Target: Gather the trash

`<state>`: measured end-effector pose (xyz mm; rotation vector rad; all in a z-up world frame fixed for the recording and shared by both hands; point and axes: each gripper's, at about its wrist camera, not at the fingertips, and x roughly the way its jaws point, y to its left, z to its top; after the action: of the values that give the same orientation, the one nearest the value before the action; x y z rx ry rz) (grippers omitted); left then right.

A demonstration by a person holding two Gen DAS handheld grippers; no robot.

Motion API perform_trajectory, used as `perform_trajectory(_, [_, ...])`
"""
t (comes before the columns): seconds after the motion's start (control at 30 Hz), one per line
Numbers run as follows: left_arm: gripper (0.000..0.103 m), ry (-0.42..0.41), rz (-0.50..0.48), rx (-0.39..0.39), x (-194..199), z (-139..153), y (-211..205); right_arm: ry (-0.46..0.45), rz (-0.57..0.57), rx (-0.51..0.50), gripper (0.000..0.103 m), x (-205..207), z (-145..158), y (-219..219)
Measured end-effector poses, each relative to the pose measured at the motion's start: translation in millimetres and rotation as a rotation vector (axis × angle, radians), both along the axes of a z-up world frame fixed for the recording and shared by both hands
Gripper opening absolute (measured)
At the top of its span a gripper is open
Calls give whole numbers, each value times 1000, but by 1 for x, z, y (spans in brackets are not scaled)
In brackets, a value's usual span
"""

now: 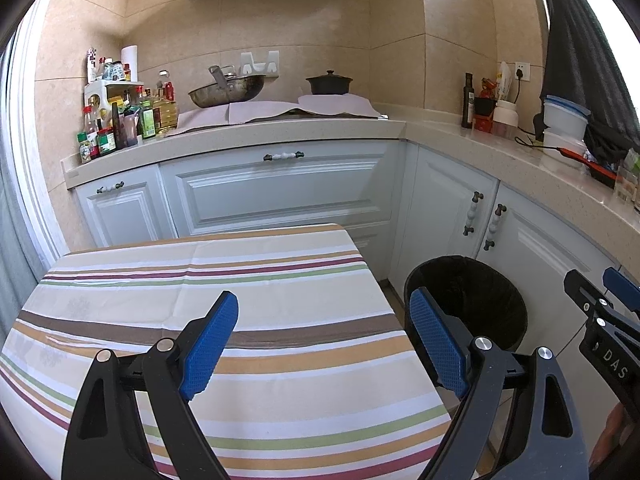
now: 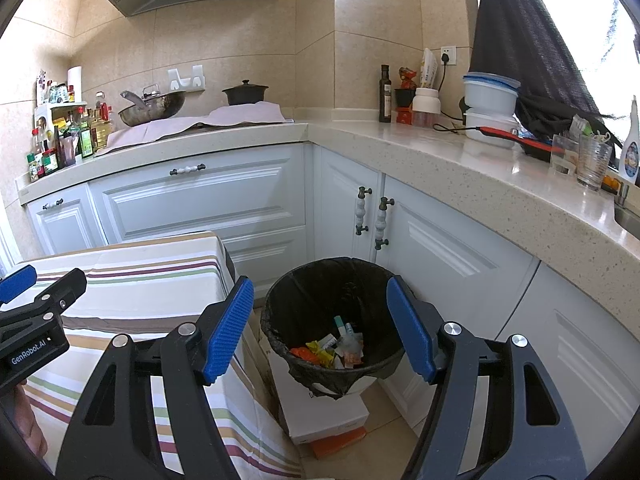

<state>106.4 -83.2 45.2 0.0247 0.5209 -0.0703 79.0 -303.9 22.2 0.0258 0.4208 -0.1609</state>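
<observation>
A round bin with a black liner (image 2: pixel 332 280) stands on the floor beside the table, resting on a white box (image 2: pixel 320 412). Several colourful wrappers and small packets (image 2: pixel 332 348) lie at its bottom. The same bin (image 1: pixel 468 300) appears at the right of the left wrist view. My left gripper (image 1: pixel 324 336) hangs open over the striped tablecloth (image 1: pixel 240 280), nothing between its blue pads. My right gripper (image 2: pixel 320 328) is open above the bin, with empty jaws. Each gripper shows at the edge of the other's view: the right gripper (image 1: pixel 604 308) and the left gripper (image 2: pixel 36 300).
White cabinets (image 2: pixel 200 200) and a pale L-shaped counter (image 2: pixel 440 152) run round the corner. On it stand a wok (image 2: pixel 154 108), a black pot (image 2: pixel 245 94), bottles (image 2: pixel 60 144), stacked tubs (image 2: pixel 490 96) and glasses (image 2: pixel 592 160). An orange item (image 2: pixel 340 440) lies under the white box.
</observation>
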Motion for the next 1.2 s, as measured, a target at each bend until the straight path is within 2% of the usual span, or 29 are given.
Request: perform_trajectory(1.2, [85, -18, 5, -22, -1, 3, -4, 2, 1, 0, 67, 0, 1, 0])
